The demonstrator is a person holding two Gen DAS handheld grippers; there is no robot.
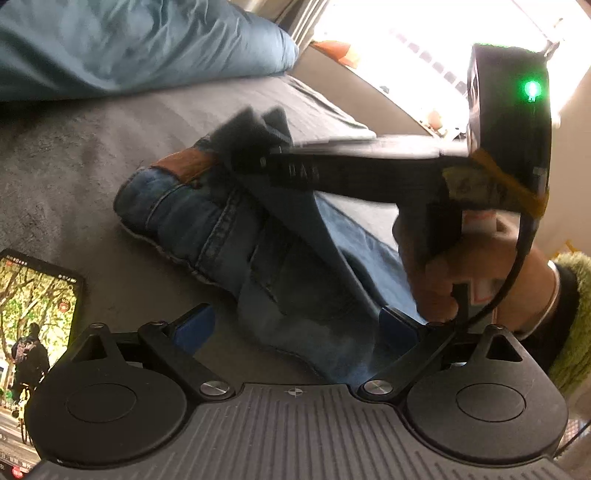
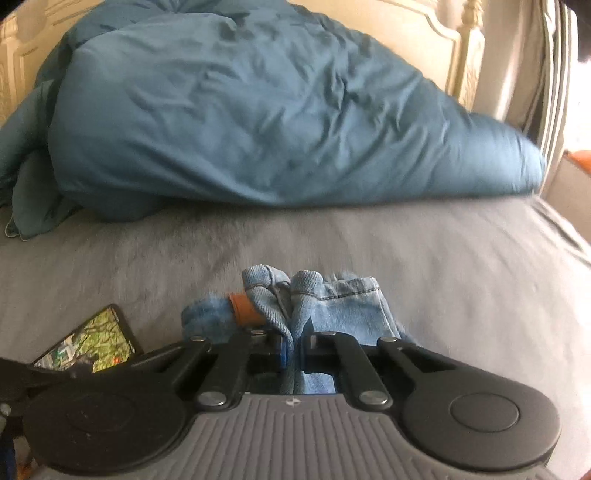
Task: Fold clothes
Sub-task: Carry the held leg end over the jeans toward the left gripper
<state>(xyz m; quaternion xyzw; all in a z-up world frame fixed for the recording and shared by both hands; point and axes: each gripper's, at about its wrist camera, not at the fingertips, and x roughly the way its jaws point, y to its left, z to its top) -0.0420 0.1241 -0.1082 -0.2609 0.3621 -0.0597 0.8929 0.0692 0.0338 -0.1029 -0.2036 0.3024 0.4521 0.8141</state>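
Blue jeans (image 1: pixel 229 229) lie bunched on the grey bed sheet (image 1: pixel 74 177), their brown leather patch (image 1: pixel 184 166) at the waistband. My right gripper (image 1: pixel 251 133), held by a hand (image 1: pixel 443 269), reaches in from the right and bites the waistband. In the right wrist view that gripper (image 2: pixel 293 350) is shut on a fold of the jeans (image 2: pixel 343 299), with the patch (image 2: pixel 243 312) just left of the fingers. My left gripper (image 1: pixel 295 326) stands open, its blue pads (image 1: pixel 192 328) wide apart over the near part of the denim and not pressing on it.
A lit phone (image 1: pixel 33 332) lies on the sheet at the left, close to the jeans; the right wrist view shows the phone (image 2: pixel 92 347) too. A rumpled blue duvet (image 2: pixel 258 110) fills the far side of the bed before a cream headboard (image 2: pixel 424 33). A bright window (image 1: pixel 424 37) is beyond.
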